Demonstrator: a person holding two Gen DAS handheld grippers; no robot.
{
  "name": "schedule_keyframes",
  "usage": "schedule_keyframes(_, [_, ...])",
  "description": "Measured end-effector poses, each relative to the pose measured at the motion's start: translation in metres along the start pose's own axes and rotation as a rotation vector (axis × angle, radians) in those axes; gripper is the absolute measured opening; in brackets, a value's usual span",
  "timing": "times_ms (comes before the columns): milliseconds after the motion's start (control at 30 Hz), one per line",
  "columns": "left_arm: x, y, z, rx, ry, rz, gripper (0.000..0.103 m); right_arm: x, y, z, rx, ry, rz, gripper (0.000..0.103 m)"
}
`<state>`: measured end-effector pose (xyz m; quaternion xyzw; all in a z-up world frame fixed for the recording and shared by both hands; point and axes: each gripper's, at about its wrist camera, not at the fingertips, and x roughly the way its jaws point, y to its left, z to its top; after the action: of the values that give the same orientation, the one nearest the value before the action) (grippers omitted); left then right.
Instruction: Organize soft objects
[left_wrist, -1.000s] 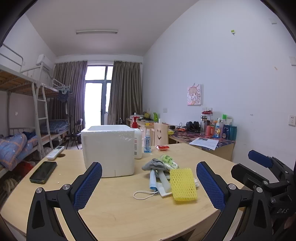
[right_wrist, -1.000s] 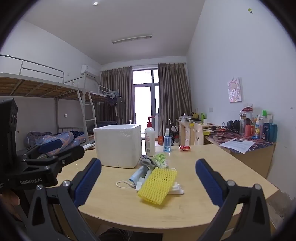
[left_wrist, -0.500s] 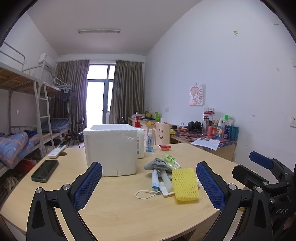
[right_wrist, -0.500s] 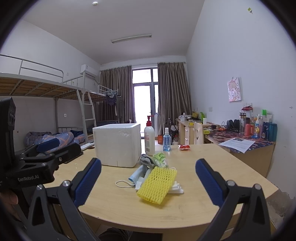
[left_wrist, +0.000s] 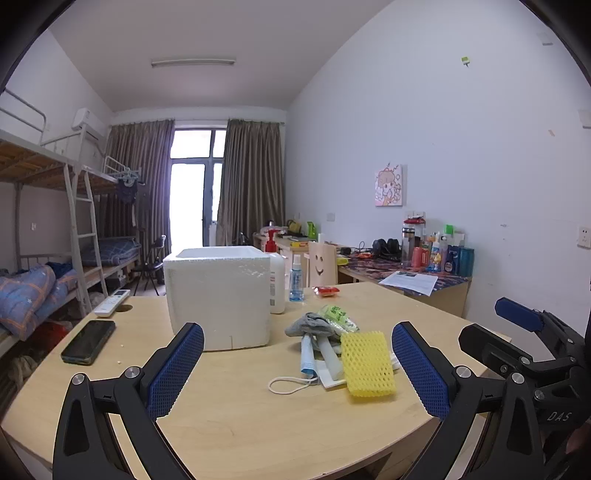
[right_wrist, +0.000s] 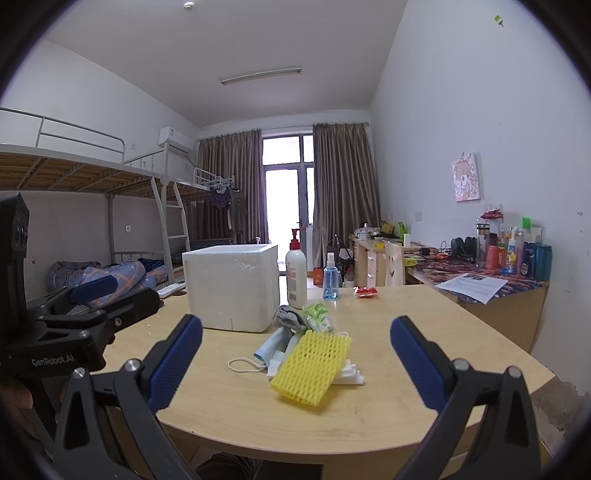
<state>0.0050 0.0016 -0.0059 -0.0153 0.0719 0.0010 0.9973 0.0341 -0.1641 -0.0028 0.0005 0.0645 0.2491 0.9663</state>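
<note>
My left gripper (left_wrist: 295, 363) and right gripper (right_wrist: 295, 354) are both spread wide and hold nothing, and the yellow foam net (left_wrist: 366, 363) lies on the table (left_wrist: 236, 417) ahead, between their fingers.

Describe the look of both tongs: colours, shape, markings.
The left tongs and the right tongs match: black angular frames with silver rivets and two long fingers faced with blue textured pads. The left body reads "GenRobot.AI" in the right view; the right body reads "DAS" in the left view.
</note>
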Motion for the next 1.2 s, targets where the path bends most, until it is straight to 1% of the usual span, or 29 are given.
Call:
schedule_keyframes(100, [-0.001,-0.002,0.0,0.009,-0.009,0.008,0.102,0.001,-0.001,0.0,0.001,0.0,0.001,0.103])
schedule_keyframes(600, [-0.004,-0.007,-0.002,0.014,-0.004,-0.016,0.102,0.001,-0.002,-0.002,0.008,0.003,0.0,0.103])
schedule_keyframes(967, [-0.005,-0.001,-0.004,-0.002,-0.008,-0.016,0.102,0.002,0.002,-0.003,-0.002,0.008,-0.003,0.103])
schedule_keyframes(1200, [0.002,0.004,-0.008,-0.005,0.016,-0.007,0.102,0.009,0.003,-0.005,0.002,0.031,-0.012,0.103])
